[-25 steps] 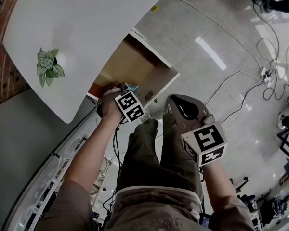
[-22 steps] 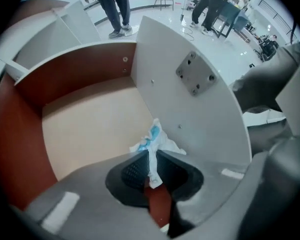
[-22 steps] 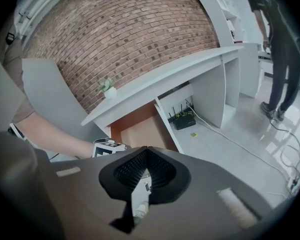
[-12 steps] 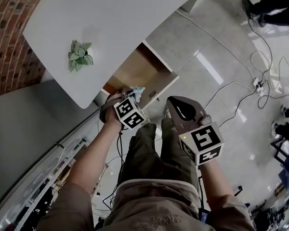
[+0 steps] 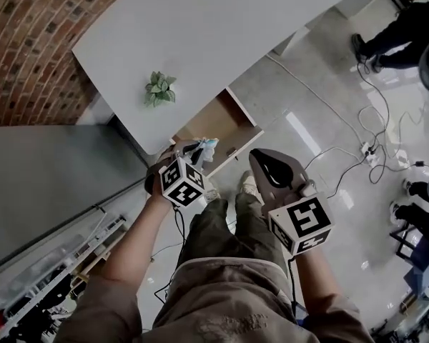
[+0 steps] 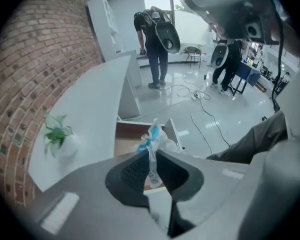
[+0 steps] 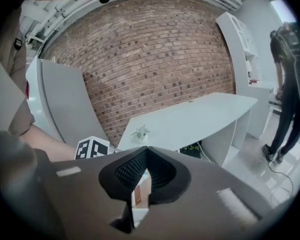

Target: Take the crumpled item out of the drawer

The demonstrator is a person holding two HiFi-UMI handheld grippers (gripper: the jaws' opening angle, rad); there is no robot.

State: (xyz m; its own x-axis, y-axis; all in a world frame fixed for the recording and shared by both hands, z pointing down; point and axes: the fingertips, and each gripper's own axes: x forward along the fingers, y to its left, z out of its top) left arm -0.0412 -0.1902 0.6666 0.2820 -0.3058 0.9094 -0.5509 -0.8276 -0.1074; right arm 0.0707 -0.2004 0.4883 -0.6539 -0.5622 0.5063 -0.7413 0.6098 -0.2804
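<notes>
A crumpled white and blue wrapper sticks up from between the jaws of my left gripper, which is shut on it. In the head view the same crumpled wrapper shows at the tip of the left gripper, just above the front edge of the open wooden drawer under the white desk. My right gripper hangs to the right of the drawer, over the floor, its jaws shut with nothing between them. In its own view the right gripper points toward the desk and brick wall.
A small potted plant stands on the desk near its edge. Cables trail over the glossy floor to the right. A person stands bent over farther down the room. A grey panel lies left of the desk.
The left gripper has lifted away from the drawer with the wrapper in its jaws. The head camera has drawn back, so the desk and drawer look smaller. The right gripper has stayed put.
</notes>
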